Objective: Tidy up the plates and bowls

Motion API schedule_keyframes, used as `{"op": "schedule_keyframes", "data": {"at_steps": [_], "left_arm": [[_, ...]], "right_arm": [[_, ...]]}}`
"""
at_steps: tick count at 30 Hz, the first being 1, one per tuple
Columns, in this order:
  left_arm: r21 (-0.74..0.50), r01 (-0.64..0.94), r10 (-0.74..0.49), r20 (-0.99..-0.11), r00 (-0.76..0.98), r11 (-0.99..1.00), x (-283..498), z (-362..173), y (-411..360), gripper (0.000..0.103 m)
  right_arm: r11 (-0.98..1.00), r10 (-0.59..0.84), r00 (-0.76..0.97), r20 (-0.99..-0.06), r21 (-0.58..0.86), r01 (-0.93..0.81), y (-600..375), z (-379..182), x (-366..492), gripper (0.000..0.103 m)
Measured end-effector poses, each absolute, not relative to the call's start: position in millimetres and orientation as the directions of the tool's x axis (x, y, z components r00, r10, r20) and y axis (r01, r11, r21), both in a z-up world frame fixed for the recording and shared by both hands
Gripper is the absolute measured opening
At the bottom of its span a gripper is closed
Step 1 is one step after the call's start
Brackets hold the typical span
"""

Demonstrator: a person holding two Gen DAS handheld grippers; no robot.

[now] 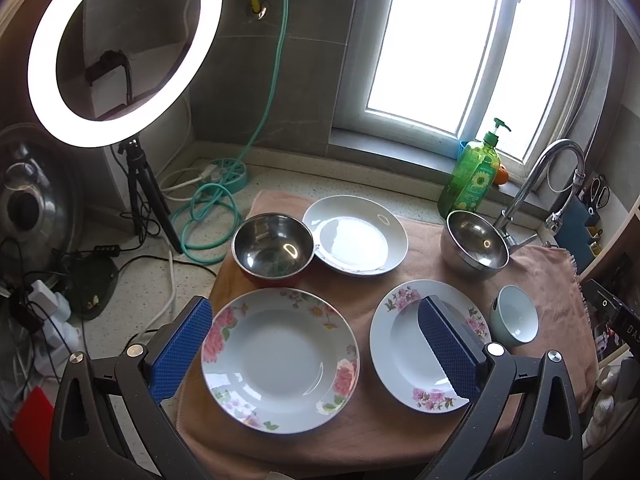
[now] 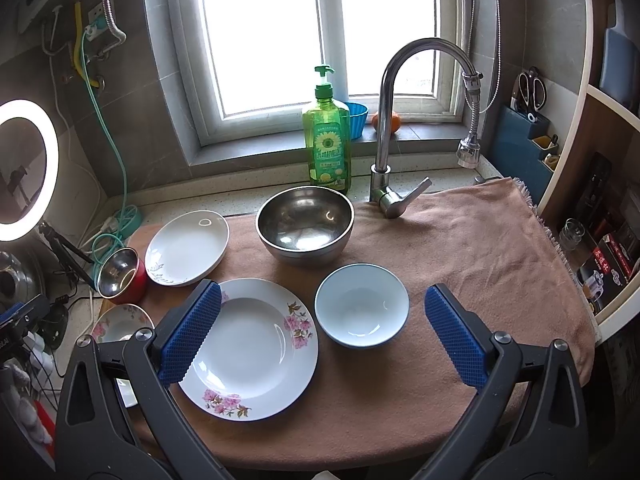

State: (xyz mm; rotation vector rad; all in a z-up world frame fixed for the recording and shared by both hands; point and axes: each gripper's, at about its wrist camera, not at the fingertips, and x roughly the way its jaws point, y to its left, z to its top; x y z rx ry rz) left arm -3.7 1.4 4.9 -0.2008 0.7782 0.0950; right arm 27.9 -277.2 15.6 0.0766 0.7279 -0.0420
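Three round glossy plates, two floral (image 1: 280, 360) (image 2: 248, 348) and one white (image 1: 356, 240), lie with two steel bowls (image 1: 273, 246) (image 2: 305, 224) and a pale ceramic bowl (image 2: 362, 310) on a soft pink towel (image 2: 480, 264) covering the counter. Both left tool (image 1: 316, 350) and right tool (image 2: 322, 336) hover apart, empty.

Pale blue bowl (image 2: 362, 311) sits between the spread fingers (image 2: 191, 334).

Lit white ring light (image 1: 120, 48) on black tripod, far left. Green pump bottle of dish soap (image 2: 327, 140) beside curved chrome faucet (image 2: 404, 120). Small orange fruit (image 2: 386, 122) on windowsill (blue cup (image 2: 356, 118) alongside). Teal hose (image 1: 208, 216) coiled on counter.
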Motion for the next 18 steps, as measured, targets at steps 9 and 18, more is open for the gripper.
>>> {"op": "schedule_keyframes", "data": {"at_steps": [9,18], "left_arm": [[-0.143,-0.156,0.009,-0.705,0.709,0.977,-4.2,4.4,0.1,0.102],[-0.132,-0.148,0.011,-0.71,0.704,0.98,-4.4,2.9,-3.5,0.102]], "right_arm": [[0.996,-0.013,0.745,-0.667,0.055,0.067,-277.7,15.1,28.6,0.103],[0.996,-0.013,0.741,-0.672,0.058,0.07,-277.2,11.9,25.0,0.103]]}}
